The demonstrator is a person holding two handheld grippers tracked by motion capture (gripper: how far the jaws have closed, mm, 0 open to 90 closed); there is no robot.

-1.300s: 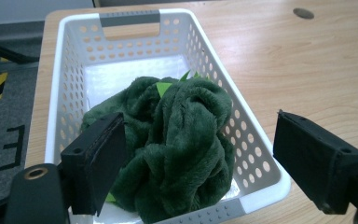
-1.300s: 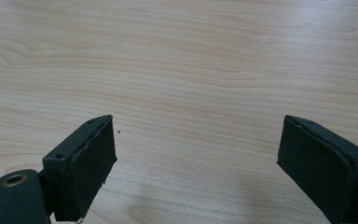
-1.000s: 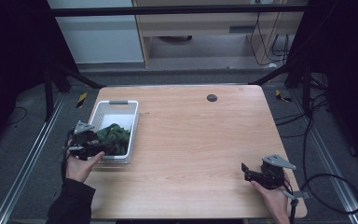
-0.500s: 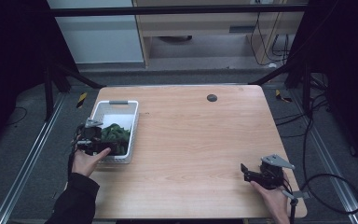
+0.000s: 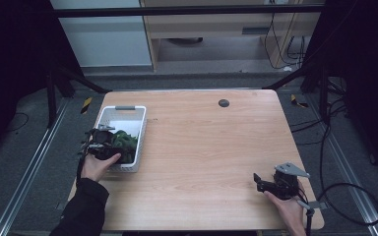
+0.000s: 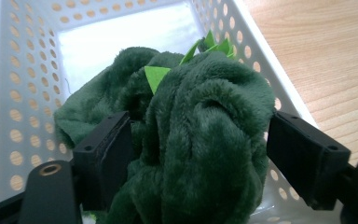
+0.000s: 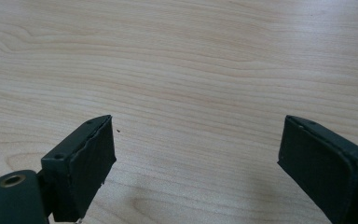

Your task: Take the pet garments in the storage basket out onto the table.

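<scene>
A dark green plush toy [image 5: 124, 140] with light green felt spikes lies in a white perforated basket [image 5: 124, 107] at the table's left edge. My left gripper [image 5: 110, 144] reaches into the basket from its near left side. In the left gripper view the plush toy [image 6: 205, 140] bulges between the jaws of the left gripper [image 6: 200, 154], which have just been closing; both pads touch it. My right gripper [image 5: 257, 181] rests low over the table's near right corner. Seen in its own view, the right gripper [image 7: 196, 158] is open over bare wood [image 7: 191, 56].
A small black round spot [image 5: 223, 103] sits near the table's far edge. The basket wall [image 6: 23, 84] closes in around the left gripper. Metal rails and cables run along the floor on both sides; a cabinet stands behind the table.
My left gripper has moved right and slightly down into the basket, onto the plush toy. The right gripper has stayed in place.
</scene>
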